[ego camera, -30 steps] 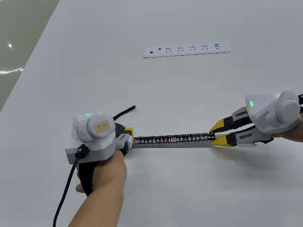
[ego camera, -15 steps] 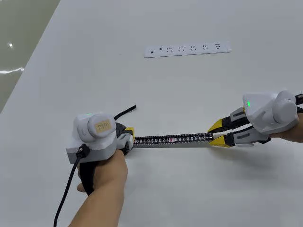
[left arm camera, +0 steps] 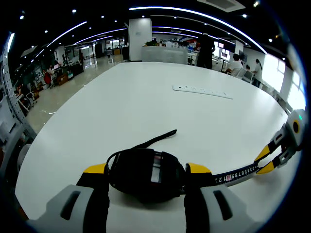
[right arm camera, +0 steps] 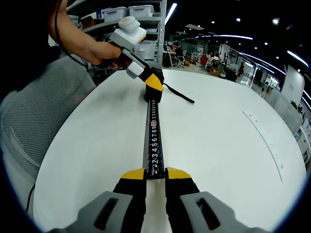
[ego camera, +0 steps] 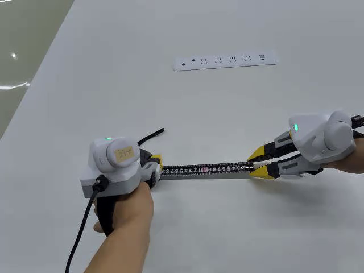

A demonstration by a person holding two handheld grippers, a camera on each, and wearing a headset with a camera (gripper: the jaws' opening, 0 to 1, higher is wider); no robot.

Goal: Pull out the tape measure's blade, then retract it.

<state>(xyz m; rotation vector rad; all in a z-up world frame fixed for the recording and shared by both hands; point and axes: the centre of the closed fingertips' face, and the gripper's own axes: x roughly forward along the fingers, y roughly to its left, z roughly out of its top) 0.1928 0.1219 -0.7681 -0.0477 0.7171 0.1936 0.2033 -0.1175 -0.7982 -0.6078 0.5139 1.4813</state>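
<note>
Tape measure blade (right arm camera: 154, 141), thin and springy (probably quick to kink sideways and to snap back), lies drawn out low over the white surface (ego camera: 227, 114). The right gripper (ego camera: 257, 165) pinches its free end, jaws nearly together. The left gripper (ego camera: 151, 168) clamps the rigid black case (left arm camera: 146, 174), jaws wide around its sides, the firmest hold.

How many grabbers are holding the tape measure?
2. The left gripper clamps the tape measure's black case; the right gripper pinches the end of its pulled-out blade.
</note>
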